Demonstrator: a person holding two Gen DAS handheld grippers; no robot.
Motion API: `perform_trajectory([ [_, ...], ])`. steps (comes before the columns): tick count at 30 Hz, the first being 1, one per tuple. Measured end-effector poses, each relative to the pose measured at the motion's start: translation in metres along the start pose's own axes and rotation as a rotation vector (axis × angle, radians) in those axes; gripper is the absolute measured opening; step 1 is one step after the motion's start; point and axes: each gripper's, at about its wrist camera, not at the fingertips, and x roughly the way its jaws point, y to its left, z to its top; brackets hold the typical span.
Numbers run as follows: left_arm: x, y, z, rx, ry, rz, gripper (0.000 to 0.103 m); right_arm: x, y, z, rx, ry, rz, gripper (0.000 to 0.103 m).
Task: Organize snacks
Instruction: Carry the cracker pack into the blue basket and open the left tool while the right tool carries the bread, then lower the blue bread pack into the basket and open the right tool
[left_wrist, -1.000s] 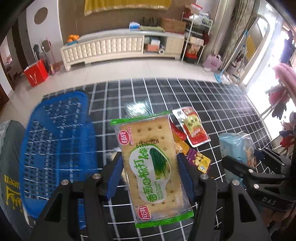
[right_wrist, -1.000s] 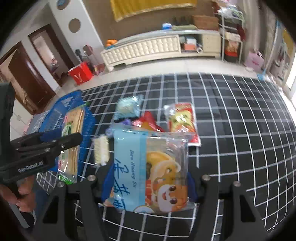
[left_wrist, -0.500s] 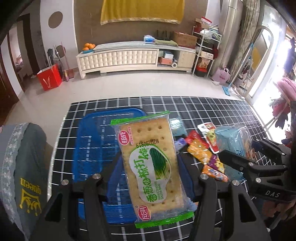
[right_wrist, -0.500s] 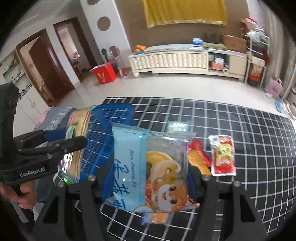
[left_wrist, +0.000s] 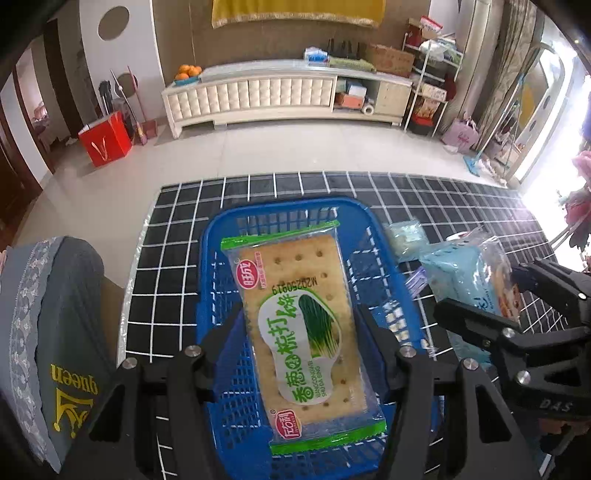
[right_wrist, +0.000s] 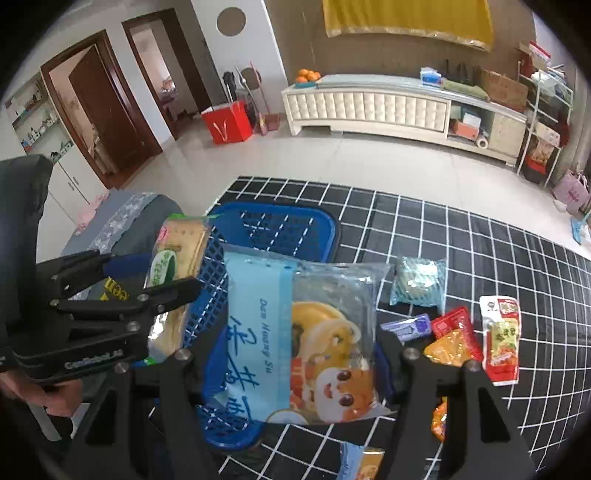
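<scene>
The green-trimmed cracker packet (left_wrist: 301, 325) is being pinched across its width by the left gripper (left_wrist: 299, 328), its long axis running away from the camera, directly over the blue latticed plastic basket (left_wrist: 210, 258) — the nearer hand for a drop. The glossy blue pastry bag (right_wrist: 299, 332) is being clamped by the right gripper (right_wrist: 295, 354) over the basket's right rim; small crinkly sachets (right_wrist: 456, 338) are lying on the checked cloth (right_wrist: 498, 258).
</scene>
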Motion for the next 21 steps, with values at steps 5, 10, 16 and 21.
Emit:
perform_trajectory([
  [5,0.027,0.005,0.006,0.019,0.031,-0.009,0.056,0.015,-0.001,0.003,0.004,0.022,-0.018,0.069],
  [10,0.047,0.012,0.017,0.014,0.045,-0.012,0.056,0.024,-0.007,0.008,0.013,0.034,-0.035,0.069],
  [16,0.065,0.02,0.026,0.011,0.058,-0.013,0.07,0.029,-0.01,0.008,0.02,0.039,-0.037,0.069],
  [21,0.064,0.023,0.024,0.022,0.056,0.022,0.074,0.028,-0.008,0.005,0.012,0.042,-0.038,0.069],
])
